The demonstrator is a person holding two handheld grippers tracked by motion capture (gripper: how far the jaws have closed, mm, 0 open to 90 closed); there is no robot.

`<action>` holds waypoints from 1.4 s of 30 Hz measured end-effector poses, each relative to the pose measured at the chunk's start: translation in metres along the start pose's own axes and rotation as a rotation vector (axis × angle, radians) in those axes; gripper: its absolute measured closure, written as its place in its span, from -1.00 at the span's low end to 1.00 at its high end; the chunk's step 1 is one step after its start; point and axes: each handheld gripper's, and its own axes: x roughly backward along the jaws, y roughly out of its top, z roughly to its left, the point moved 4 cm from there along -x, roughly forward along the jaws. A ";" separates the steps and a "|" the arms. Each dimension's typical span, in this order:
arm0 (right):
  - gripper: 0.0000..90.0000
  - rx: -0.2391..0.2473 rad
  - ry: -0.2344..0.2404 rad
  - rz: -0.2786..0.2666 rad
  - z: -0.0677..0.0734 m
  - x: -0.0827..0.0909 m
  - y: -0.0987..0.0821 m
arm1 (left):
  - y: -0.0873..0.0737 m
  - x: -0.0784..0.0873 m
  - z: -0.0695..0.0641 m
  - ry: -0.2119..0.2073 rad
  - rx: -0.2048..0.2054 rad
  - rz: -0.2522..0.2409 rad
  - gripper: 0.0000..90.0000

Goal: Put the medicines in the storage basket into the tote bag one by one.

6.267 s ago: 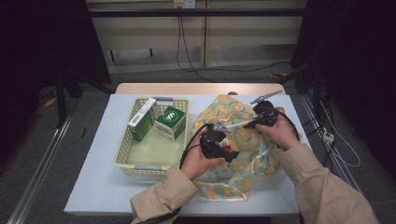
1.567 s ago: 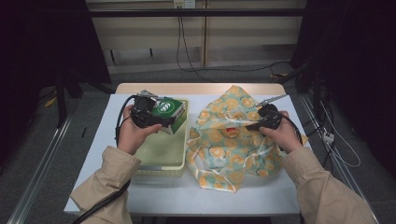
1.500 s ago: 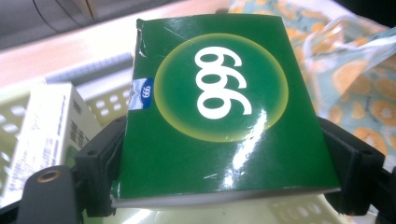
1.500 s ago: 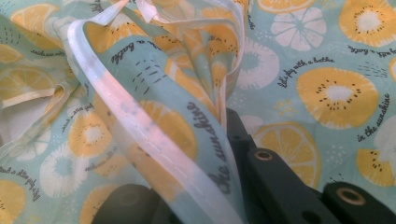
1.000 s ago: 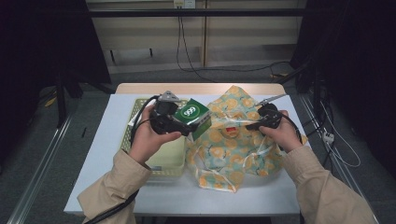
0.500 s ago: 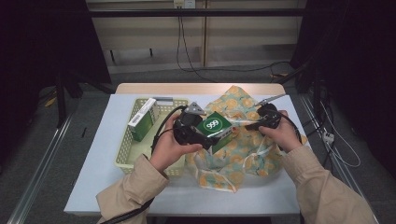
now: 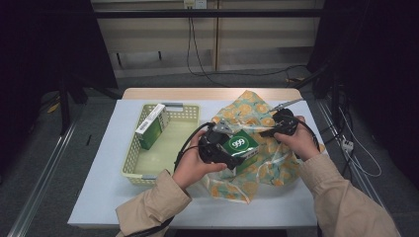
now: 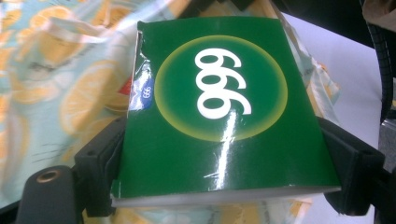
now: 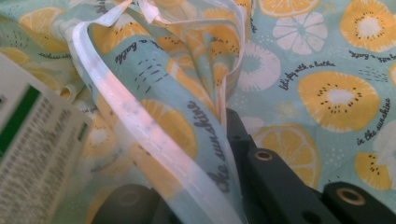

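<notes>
My left gripper (image 7: 232,148) clamps green cardboard box (image 8: 219,112) over fruit-print plastic bag (image 7: 267,163) | right gripper (image 7: 276,126) pinches bag rim, mouth narrow.

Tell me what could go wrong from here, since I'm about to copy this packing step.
1. The right gripper pinches only the white-trimmed edge of the fruit-print bag; that thin hem could slip out and the mouth would fall shut.
2. The green box sits between the left gripper's jaws by its side edges alone, so it might twist or drop short.
3. The box's corner could catch on the bag's folds.
</notes>
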 end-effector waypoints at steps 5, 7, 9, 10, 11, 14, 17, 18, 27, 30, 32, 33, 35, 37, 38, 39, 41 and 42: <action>0.98 0.004 0.000 -0.001 0.000 0.001 0.001 | -0.004 -0.018 -0.003 0.001 -0.005 0.035 -0.64; 0.99 0.003 -0.004 -0.001 0.000 0.002 0.001 | -0.005 -0.027 -0.003 0.014 -0.011 0.043 -0.64; 0.99 0.006 -0.005 0.000 0.000 0.003 0.002 | -0.006 -0.035 -0.002 0.030 -0.010 0.056 -0.64; 0.99 0.008 -0.008 -0.002 0.000 0.004 0.003 | -0.006 -0.039 -0.001 0.029 -0.006 0.061 -0.64; 0.99 0.007 -0.008 -0.003 0.000 0.005 0.004 | -0.007 -0.044 0.001 0.030 -0.001 0.070 -0.64; 0.99 0.011 -0.010 -0.007 0.000 0.009 0.005 | -0.008 -0.052 0.003 0.051 0.001 0.076 -0.64; 0.99 0.011 -0.012 -0.010 -0.001 0.012 0.006 | -0.009 -0.059 0.006 0.067 0.004 0.085 -0.64; 0.99 0.010 -0.014 -0.013 -0.001 0.013 0.006 | -0.009 -0.062 0.008 0.076 0.015 0.087 -0.64; 0.99 0.016 -0.013 -0.020 0.001 0.017 0.009 | -0.002 -0.075 0.024 0.134 0.065 0.060 -0.64; 0.99 0.020 -0.013 -0.022 0.001 0.018 0.010 | 0.001 -0.080 0.032 0.147 0.075 0.045 -0.64; 0.99 0.022 -0.012 -0.021 0.001 0.019 0.011 | 0.003 -0.083 0.036 0.155 0.084 0.034 -0.64; 0.99 0.020 -0.010 -0.023 0.002 0.019 0.011 | 0.004 -0.084 0.039 0.165 0.090 0.035 -0.64; 0.99 0.020 -0.008 -0.024 0.002 0.019 0.011 | 0.006 -0.086 0.044 0.180 0.095 0.028 -0.64; 0.99 0.022 -0.005 -0.024 0.002 0.019 0.011 | 0.007 -0.089 0.048 0.186 0.103 0.020 -0.64; 0.98 0.020 -0.004 -0.025 0.002 0.019 0.011 | 0.008 -0.090 0.049 0.190 0.108 0.015 -0.64; 0.99 0.020 -0.003 -0.026 0.002 0.019 0.011 | 0.009 -0.091 0.051 0.196 0.106 0.015 -0.64; 0.99 0.021 -0.002 -0.024 0.002 0.019 0.011 | 0.010 -0.093 0.054 0.203 0.108 0.007 -0.64; 0.99 0.021 0.000 -0.024 0.002 0.019 0.011 | 0.011 -0.094 0.055 0.207 0.101 0.009 -0.64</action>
